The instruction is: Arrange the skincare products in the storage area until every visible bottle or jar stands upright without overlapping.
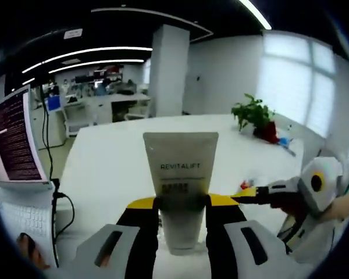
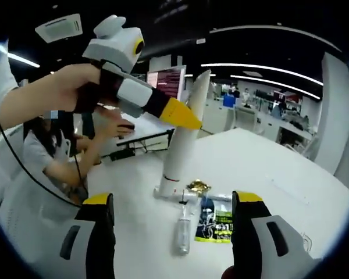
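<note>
In the left gripper view the left claw (image 1: 183, 202) pinches a cream tube (image 1: 181, 174) marked REVITALIFT, its yellow-tipped jaws pressing the tube's sides at mid-height; the tube stands cap down and flat crimped end up, at the centre of the view, its cap at or just above the white surface (image 1: 116, 168); contact there cannot be told. At 3 o'clock the right claw (image 1: 247, 195) reaches in, its yellow tip just beside the tube; at 9 o'clock an open laptop (image 1: 14, 145) shows lines of text; a potted plant (image 1: 255, 113) sits toward 1 o'clock, well apart.

In the right gripper view the right claw (image 2: 173, 209) is spread, jaws wide apart with nothing between them; the same tube (image 2: 183, 133) rises edge-on at 12 o'clock, gripped by the left claw (image 2: 186, 119) coming from 10 o'clock in a person's hand (image 2: 75, 87). Near the tube's base a clear small bottle (image 2: 184, 232) lies on its side at 6 o'clock, beside a green-and-black sachet (image 2: 215, 224) lying flat; a small gold-wrapped item (image 2: 198, 187) lies just beside the cap.
</note>
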{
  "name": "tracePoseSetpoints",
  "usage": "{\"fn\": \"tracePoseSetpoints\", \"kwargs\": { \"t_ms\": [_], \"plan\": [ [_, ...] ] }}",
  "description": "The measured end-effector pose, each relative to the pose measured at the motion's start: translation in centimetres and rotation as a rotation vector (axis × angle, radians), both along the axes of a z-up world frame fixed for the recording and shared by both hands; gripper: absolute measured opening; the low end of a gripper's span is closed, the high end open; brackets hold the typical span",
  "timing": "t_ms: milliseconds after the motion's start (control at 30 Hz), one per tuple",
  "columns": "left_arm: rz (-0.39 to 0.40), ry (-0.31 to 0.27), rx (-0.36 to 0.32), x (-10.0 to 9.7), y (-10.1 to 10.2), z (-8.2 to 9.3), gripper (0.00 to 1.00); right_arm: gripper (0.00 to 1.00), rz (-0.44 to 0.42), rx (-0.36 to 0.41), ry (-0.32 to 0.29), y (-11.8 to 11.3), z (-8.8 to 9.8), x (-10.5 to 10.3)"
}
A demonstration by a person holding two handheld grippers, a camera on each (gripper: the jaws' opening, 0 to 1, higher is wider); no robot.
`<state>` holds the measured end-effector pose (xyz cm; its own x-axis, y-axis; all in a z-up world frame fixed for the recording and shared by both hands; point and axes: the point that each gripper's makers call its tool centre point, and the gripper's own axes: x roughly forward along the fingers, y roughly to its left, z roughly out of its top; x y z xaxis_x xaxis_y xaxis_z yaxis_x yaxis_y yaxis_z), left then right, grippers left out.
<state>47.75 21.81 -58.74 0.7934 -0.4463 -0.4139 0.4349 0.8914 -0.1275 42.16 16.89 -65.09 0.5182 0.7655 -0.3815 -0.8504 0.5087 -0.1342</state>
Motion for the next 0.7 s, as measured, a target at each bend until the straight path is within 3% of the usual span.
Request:
{"fn": "tracePoseSetpoints", "kwargs": {
  "t_ms": [233,500,600,700],
  "plan": [
    [0.026,-0.036,-0.083,-1.2,-1.2,1.6,0.31,0.79,-0.006,0.002,-0.043,0.9,1.5,0.3],
    [0.036,-0.027,-0.114,-2.5,-2.3,1.5,0.31,0.72,-0.049,0.048,-0.045,0.8,2.7,1.0],
    [0.029,-0.044,-0.081,-3.1,-3.1,1.7,0.31,0.63,-0.052,0.052,-0.049,0.8,3.0,1.0],
    [0.025,-0.057,-0.064,-3.7,-3.6,1.9,0.31,0.43,-0.066,0.091,-0.04,0.6,3.7,1.1]
  ]
}}
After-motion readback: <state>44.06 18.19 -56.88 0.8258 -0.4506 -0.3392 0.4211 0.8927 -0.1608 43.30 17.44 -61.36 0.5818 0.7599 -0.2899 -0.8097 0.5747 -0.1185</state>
